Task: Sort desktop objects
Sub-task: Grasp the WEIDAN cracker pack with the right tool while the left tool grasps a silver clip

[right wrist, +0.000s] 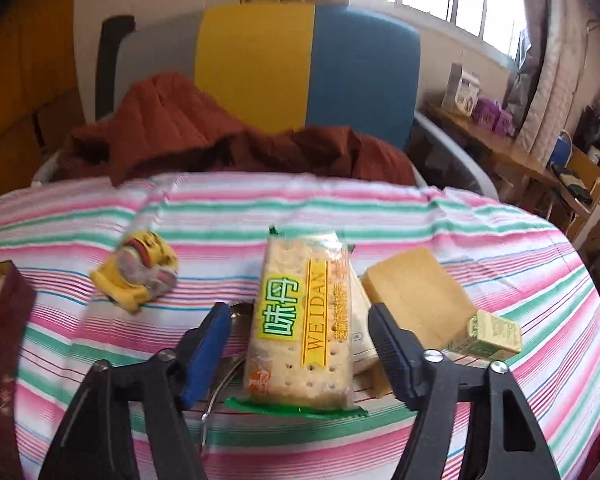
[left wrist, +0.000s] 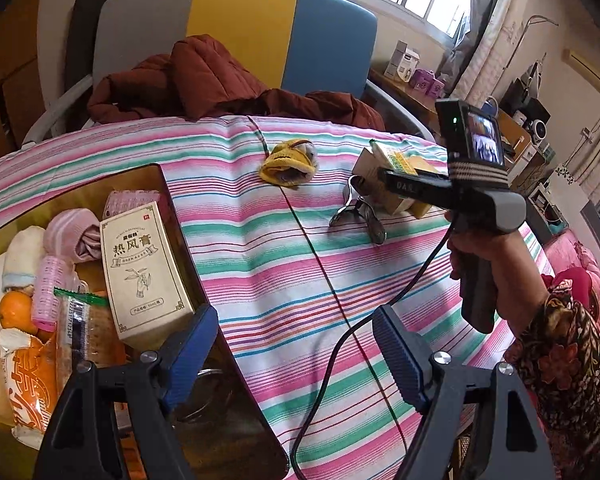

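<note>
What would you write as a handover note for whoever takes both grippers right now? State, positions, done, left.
Left gripper: open, empty, over the storage box edge.
Right gripper: open around the upright cracker packet; pads not yet touching it.
Done: ointment carton, hair rollers, orange and snack packs lie in the box.
Left on the striped cloth: cracker packet, yellow fabric bundle, metal spoons, yellow block, small green carton.

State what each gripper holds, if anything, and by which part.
Nothing is held. The left gripper is open and empty. The cracker packet stands between the fingers of the right gripper, with gaps showing on both sides.
</note>
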Demonstrator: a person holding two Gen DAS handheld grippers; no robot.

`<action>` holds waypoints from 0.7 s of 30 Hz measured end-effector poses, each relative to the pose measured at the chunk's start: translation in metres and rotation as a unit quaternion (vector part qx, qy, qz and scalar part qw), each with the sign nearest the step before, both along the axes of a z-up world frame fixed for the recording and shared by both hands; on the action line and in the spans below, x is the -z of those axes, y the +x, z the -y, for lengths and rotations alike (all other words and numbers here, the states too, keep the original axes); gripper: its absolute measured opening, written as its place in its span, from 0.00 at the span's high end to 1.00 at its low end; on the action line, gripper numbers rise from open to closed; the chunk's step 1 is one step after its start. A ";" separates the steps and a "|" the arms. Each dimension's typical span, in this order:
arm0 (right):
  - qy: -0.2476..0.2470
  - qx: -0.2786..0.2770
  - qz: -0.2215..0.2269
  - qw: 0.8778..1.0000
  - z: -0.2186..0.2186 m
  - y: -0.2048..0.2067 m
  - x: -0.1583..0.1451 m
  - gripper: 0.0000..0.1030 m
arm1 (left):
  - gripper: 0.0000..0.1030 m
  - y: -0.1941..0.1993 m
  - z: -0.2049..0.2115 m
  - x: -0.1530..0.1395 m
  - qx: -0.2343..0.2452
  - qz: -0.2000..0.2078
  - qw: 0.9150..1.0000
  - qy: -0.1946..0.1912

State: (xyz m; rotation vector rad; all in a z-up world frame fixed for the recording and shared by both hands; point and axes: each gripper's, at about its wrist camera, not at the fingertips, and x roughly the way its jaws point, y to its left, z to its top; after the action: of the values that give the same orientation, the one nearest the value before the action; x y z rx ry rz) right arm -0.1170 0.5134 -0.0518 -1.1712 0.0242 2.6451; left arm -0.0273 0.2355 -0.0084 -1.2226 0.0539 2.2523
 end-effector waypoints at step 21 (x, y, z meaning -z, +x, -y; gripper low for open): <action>-0.069 0.054 -0.011 0.996 -0.029 0.136 0.043 0.53 | 0.21 -0.068 -0.137 0.022 0.066 -0.015 0.996 -0.060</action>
State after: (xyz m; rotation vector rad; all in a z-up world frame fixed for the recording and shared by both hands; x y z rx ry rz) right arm 0.0185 0.5428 -0.0944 -1.1471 0.2705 2.5969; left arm -0.0954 0.3727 -0.0307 -1.2101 0.2764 2.1791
